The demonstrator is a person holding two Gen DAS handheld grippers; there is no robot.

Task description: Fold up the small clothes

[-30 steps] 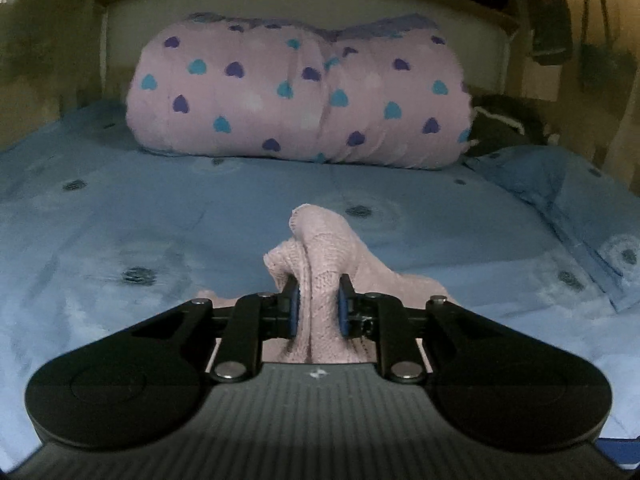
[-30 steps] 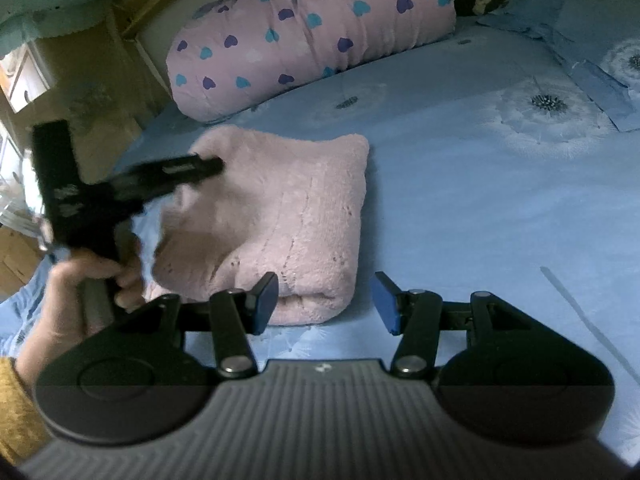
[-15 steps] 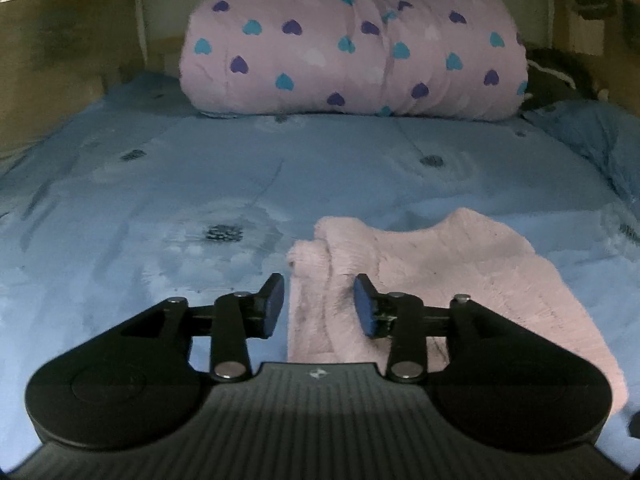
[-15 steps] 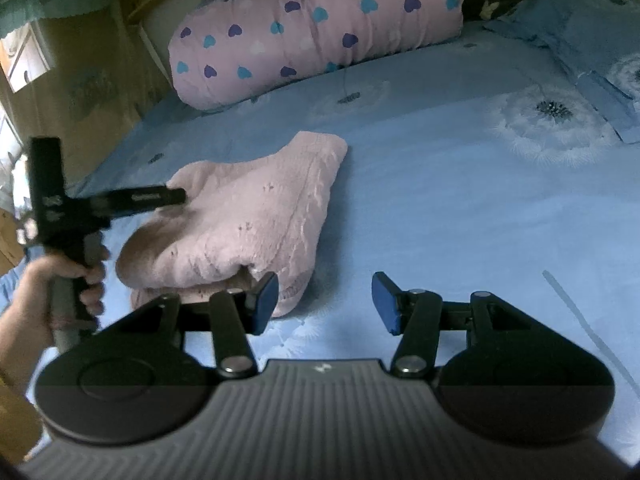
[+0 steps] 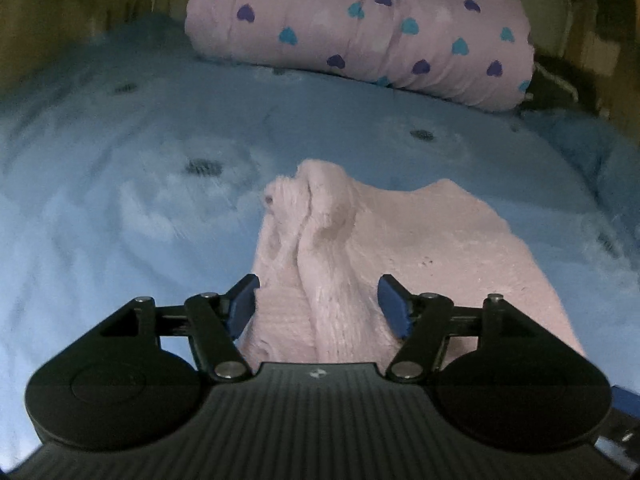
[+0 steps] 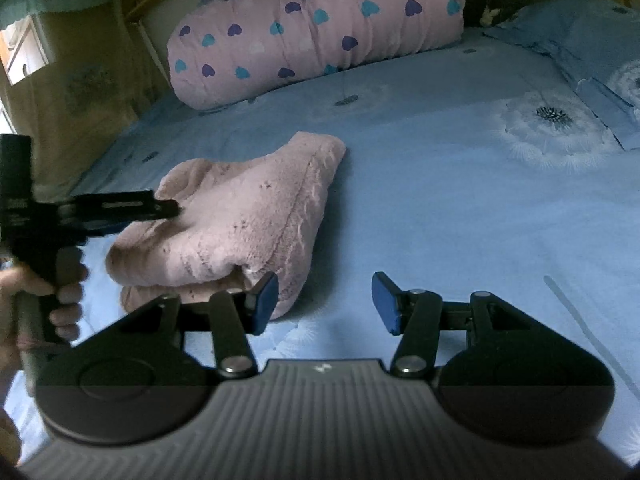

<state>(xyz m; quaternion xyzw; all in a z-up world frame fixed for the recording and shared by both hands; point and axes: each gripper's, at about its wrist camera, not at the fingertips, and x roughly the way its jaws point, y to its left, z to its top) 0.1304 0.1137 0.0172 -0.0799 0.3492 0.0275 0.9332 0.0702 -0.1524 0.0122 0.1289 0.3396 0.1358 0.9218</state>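
Observation:
A folded pink knitted garment (image 5: 420, 240) lies on the blue bedsheet (image 5: 120, 184). In the left wrist view my left gripper (image 5: 318, 306) hangs over the garment's bunched near-left corner; its jaws are opening, and a ridge of knit lies between the blue pads without being pressed. From the right wrist view the same pink garment (image 6: 248, 216) sits left of centre, with the left gripper (image 6: 168, 210) reaching onto it from the left, held by a person's hand (image 6: 60, 296). My right gripper (image 6: 325, 302) stands open above bare sheet beside the garment's near-right edge.
A rolled pink quilt with blue and purple hearts (image 6: 312, 28) lies along the headboard. A blue pillow (image 6: 588, 40) rests at the far right of the bed, with a dark object behind it. A wooden wall (image 6: 84, 92) borders the bed's left side.
My left gripper has let go of the pinched pink knit and its jaws have spread. The lifted fold has dropped onto the garment, which now lies lower. The right gripper has stayed put.

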